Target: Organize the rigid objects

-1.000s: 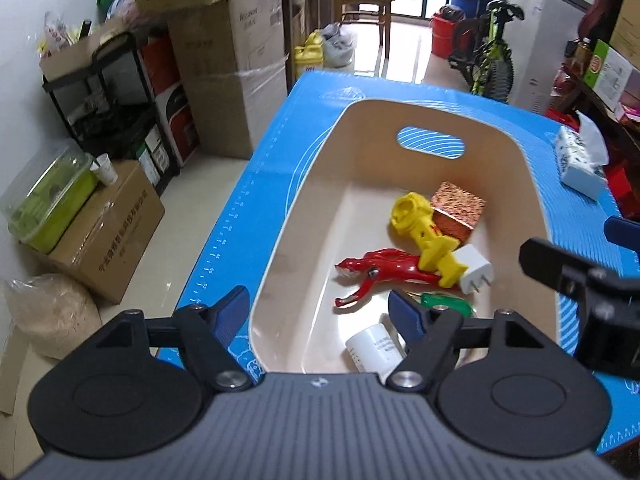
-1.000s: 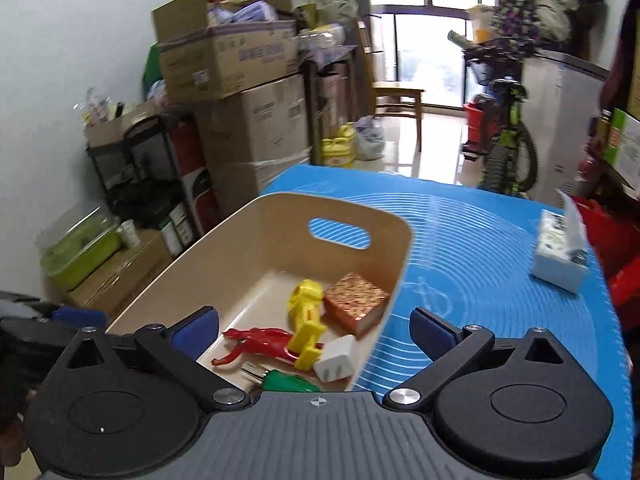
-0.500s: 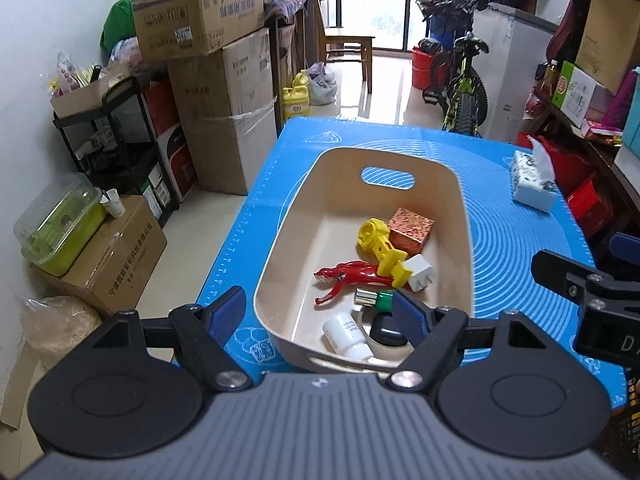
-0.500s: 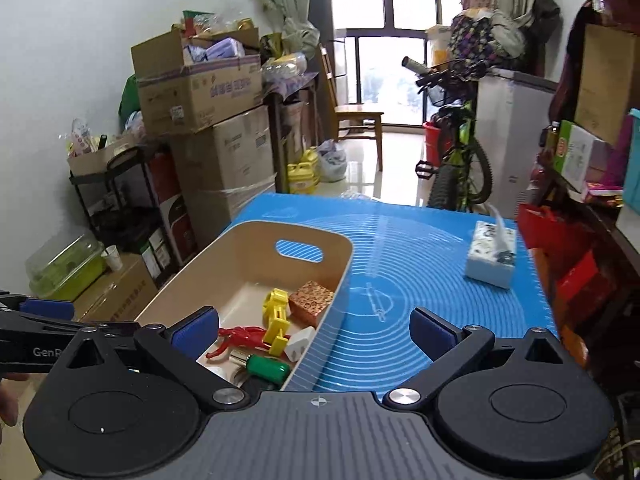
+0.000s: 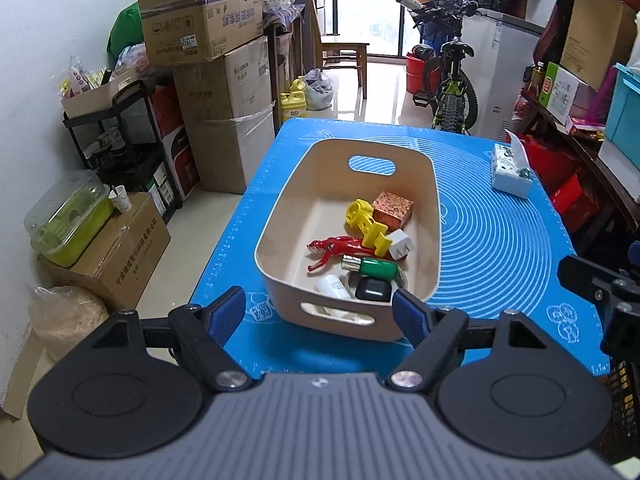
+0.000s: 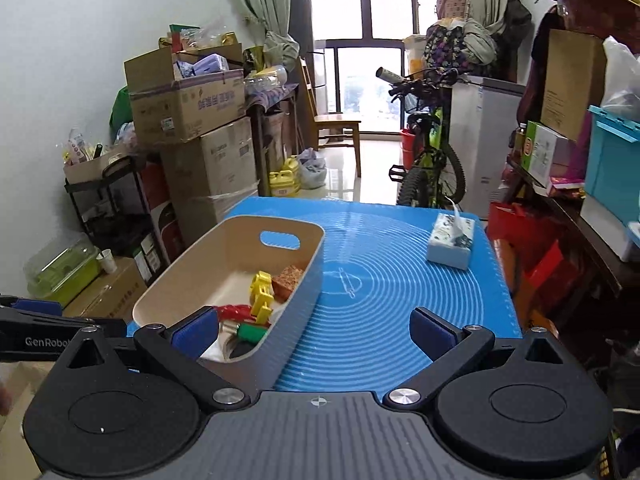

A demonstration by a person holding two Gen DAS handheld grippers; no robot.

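A beige bin (image 5: 298, 184) (image 6: 188, 264) stands on the blue mat (image 5: 500, 248). In it lie a yellow toy (image 5: 366, 222), a patterned box (image 5: 392, 208), a red toy (image 5: 336, 246), a white plug (image 5: 400, 244), a green cylinder (image 5: 376, 268), a black case (image 5: 374, 290) and a white bottle (image 5: 332, 286). My left gripper (image 5: 320, 316) is open and empty, held back from the bin's near end. My right gripper (image 6: 316, 330) is open and empty, to the right of the bin; it also shows at the right edge of the left wrist view (image 5: 600, 284).
A tissue box (image 5: 512, 172) (image 6: 452, 240) sits at the mat's far right. Stacked cardboard boxes (image 5: 224, 112) and a black rack (image 5: 120, 136) stand left of the table. A bicycle (image 5: 452, 80) and a shelf stand behind and right.
Both grippers have pulled back and up from the bin, so the whole bin and table edge now show. Both stay open and empty.
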